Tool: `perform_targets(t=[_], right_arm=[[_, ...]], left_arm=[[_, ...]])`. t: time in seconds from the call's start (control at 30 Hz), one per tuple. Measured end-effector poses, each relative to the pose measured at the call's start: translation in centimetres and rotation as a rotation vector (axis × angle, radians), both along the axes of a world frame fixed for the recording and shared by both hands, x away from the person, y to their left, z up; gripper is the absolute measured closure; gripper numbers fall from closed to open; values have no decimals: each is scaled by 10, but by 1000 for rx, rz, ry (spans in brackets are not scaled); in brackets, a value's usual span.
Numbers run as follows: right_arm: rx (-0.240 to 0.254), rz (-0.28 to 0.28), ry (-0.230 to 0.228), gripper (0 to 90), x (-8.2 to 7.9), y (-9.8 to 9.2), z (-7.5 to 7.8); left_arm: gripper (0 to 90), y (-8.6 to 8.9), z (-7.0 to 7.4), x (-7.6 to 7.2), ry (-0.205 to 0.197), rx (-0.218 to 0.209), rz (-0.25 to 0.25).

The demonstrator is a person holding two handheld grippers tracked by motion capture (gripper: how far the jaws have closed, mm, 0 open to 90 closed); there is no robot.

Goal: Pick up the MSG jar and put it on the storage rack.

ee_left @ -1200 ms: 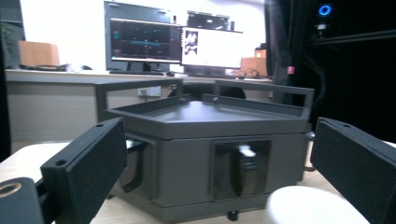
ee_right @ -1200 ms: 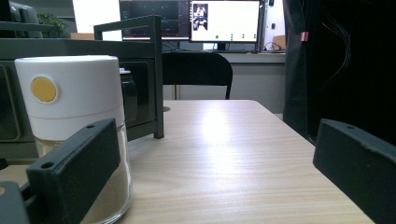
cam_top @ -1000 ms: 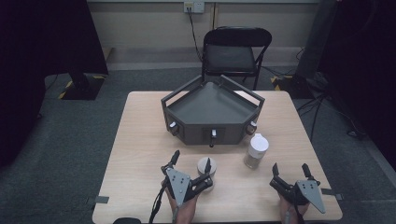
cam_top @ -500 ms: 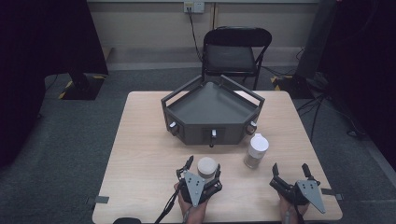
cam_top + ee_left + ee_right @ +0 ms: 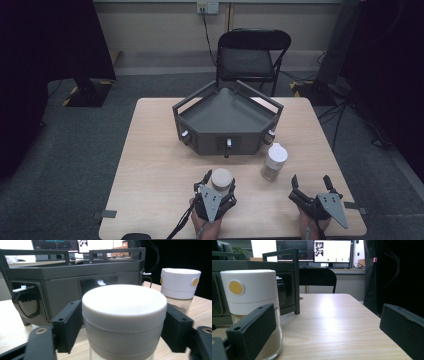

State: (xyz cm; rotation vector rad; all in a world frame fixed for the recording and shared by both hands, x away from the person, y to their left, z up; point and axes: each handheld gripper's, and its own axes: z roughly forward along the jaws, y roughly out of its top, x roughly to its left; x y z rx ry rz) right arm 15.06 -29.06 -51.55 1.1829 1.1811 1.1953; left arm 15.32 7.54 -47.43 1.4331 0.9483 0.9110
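One squat jar (image 5: pixel 124 322) wears a broad, smooth white lid.

The white-lidded jar (image 5: pixel 221 179) stands upright on the pale wooden table, in the lower middle of the high view, just in front of the dark tray. It is a squat round container with a smooth, flat-topped off-white cap and a clear body below. In the left gripper view the jar (image 5: pixel 124 322) takes up the centre foreground, its lid stepped near the lower edge, with a black jaw close against each flank. Whether the glass part holds anything cannot be told.
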Motion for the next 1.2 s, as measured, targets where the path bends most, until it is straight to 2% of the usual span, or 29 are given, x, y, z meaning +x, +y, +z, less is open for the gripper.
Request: perform_targets(t=[0.1, 0.23, 0.53, 0.67, 0.77, 1.03, 1.2], right_arm=[[0, 0, 0, 0, 0, 0, 0], [0, -1, 0, 0, 0, 0, 0], [0, -1, 0, 0, 0, 0, 0], [0, -1, 0, 0, 0, 0, 0], [1, -2, 0, 0, 0, 0, 0], [1, -1, 0, 0, 0, 0, 0], [0, -1, 0, 0, 0, 0, 0]], left_arm=[[332, 1, -2, -1, -8, 1, -14], [335, 5, -3, 0, -7, -12, -26], [338, 8, -3, 0, -8, -12, -43], [338, 14, -1, 2, -2, -14, -69], [339, 18, 0, 0, -15, -31, -83], [339, 26, 9, 4, -25, -19, -121], [339, 33, 10, 9, -20, -41, -148]])
